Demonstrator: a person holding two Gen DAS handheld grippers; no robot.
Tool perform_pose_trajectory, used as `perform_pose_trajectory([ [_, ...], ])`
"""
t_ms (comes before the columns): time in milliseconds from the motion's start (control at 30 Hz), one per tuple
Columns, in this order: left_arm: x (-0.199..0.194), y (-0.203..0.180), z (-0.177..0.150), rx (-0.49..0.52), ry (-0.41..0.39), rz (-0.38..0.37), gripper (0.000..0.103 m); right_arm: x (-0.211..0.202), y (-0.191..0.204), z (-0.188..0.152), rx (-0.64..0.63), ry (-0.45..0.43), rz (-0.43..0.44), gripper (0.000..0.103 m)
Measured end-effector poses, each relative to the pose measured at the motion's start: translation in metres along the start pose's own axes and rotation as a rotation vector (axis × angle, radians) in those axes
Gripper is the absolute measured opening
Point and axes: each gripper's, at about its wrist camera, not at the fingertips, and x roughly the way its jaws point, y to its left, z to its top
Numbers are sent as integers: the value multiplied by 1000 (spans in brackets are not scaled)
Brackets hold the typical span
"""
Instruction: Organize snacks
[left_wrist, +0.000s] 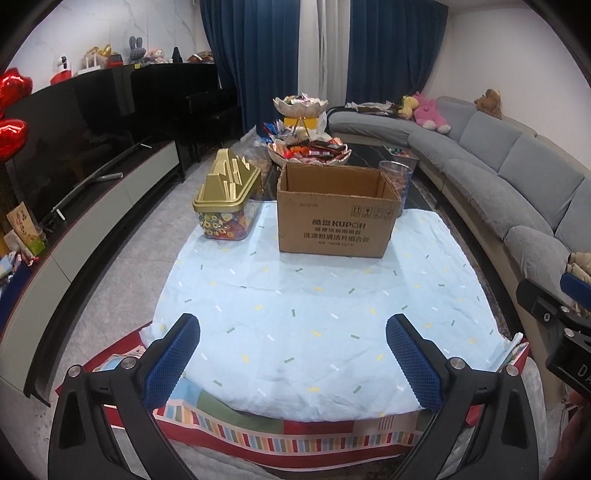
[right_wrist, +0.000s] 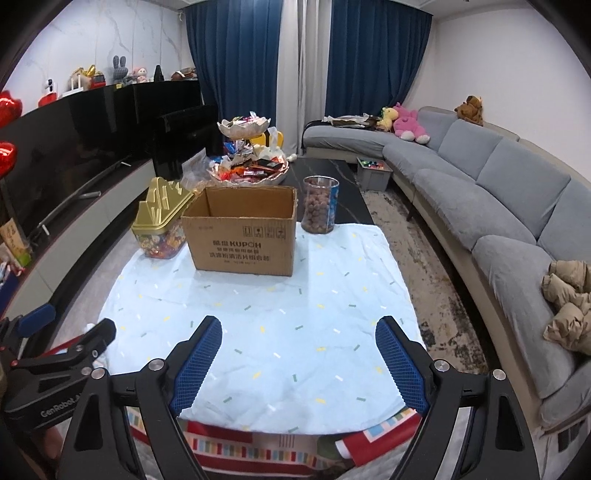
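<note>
We've got both grippers hanging over the near edge of the tabletop (left_wrist: 295, 314), which is draped in a pale blue cloth with small dashes. The left gripper (left_wrist: 293, 354) has its blue fingers (left_wrist: 171, 360) spread wide, nothing between them. Same for the right gripper (right_wrist: 299, 360): fingers released, bare cloth below.

Straight ahead stands the open cardboard box (right_wrist: 242, 236), flaps down. Just to its left sits the clear candy tub with a gold lid (left_wrist: 227, 201), full of bright wrapped sweets. Behind the box's right corner stands a clear jar of brown snacks (right_wrist: 320, 205). Farther back, a two-tier dish of wrapped snacks (right_wrist: 251, 168) crowds the dark table end. A grey sofa (right_wrist: 498, 192) curves along the right, plush toys on it.
</note>
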Motion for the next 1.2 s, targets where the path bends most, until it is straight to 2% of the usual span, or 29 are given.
perform_pose_trajectory([
  [1200,-5,-1,0,-5,-17,-2,103,-4,5,-1,-4,-8,7,86],
])
